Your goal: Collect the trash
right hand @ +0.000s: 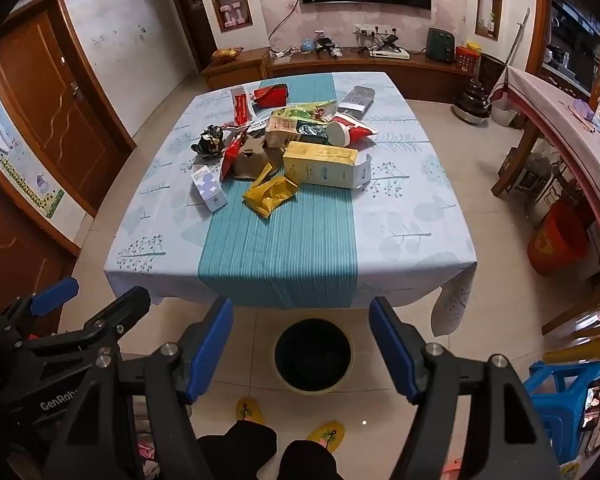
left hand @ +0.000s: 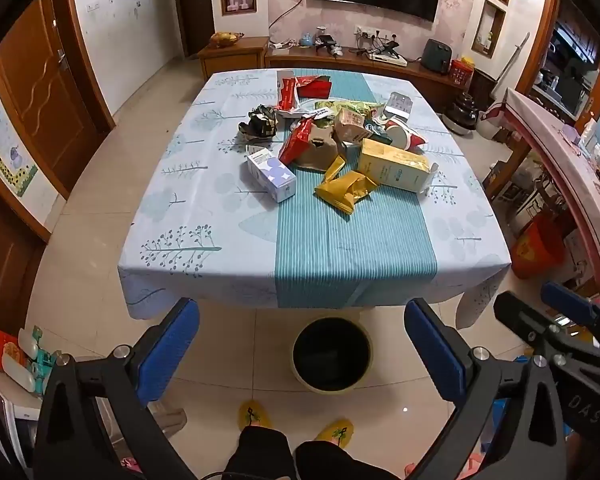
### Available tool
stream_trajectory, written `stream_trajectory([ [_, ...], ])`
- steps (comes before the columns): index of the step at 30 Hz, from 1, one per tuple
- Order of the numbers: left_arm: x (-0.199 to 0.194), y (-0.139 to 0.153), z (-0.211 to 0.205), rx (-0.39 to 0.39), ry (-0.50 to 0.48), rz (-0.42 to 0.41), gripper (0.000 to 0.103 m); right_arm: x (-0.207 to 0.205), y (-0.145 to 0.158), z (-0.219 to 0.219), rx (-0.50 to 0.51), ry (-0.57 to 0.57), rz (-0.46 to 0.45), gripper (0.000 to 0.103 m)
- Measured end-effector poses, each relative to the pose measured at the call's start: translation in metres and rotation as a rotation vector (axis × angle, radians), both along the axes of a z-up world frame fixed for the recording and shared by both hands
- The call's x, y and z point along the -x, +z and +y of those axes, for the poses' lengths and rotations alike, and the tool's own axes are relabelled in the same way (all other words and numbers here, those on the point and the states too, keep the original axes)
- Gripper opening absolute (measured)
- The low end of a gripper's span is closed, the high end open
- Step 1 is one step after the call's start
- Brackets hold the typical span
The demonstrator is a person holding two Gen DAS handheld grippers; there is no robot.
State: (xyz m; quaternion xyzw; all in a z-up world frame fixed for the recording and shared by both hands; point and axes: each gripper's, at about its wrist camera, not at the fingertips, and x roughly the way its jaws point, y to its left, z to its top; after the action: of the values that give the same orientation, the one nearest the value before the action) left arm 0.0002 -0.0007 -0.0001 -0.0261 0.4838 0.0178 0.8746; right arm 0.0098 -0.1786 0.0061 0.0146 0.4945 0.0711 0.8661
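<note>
We hold the left gripper [left hand: 302, 350] and right gripper [right hand: 301, 350] spread wide and empty above the black-lined bin [right hand: 314, 354], trash pile [left hand: 336, 148] on the table [left hand: 220, 240] ahead.

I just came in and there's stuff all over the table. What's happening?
A person is holding two grabbing tools, the left gripper and the right gripper. Both are open and empty, held back from the table. Boxes and wrappers, such as the yellow wrapper, lie piled there. The bin waits on the floor below.
</note>
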Motion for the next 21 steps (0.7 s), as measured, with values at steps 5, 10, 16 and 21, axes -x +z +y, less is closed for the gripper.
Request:
stream_trajectory([
  [5,-0.001,0.001,-0.002,0.012,0.004,-0.010,0.101,-0.003,-0.006,-0.002,-0.012,-0.008,0.024,0.071],
  [10,-0.003,0.005,-0.002,0.019,0.005,-0.012,0.100,-0.008,-0.005,-0.005,-0.015,-0.002,0.008,0.071],
  [16,-0.004,0.006,-0.004,0.007,0.009,-0.015,0.100,-0.011,-0.004,-0.006,-0.017,-0.001,0.015,0.071],
  [21,-0.008,0.012,-0.004,-0.007,0.020,-0.014,0.099,-0.010,-0.004,-0.005,-0.016,-0.006,0.018,0.071],
])
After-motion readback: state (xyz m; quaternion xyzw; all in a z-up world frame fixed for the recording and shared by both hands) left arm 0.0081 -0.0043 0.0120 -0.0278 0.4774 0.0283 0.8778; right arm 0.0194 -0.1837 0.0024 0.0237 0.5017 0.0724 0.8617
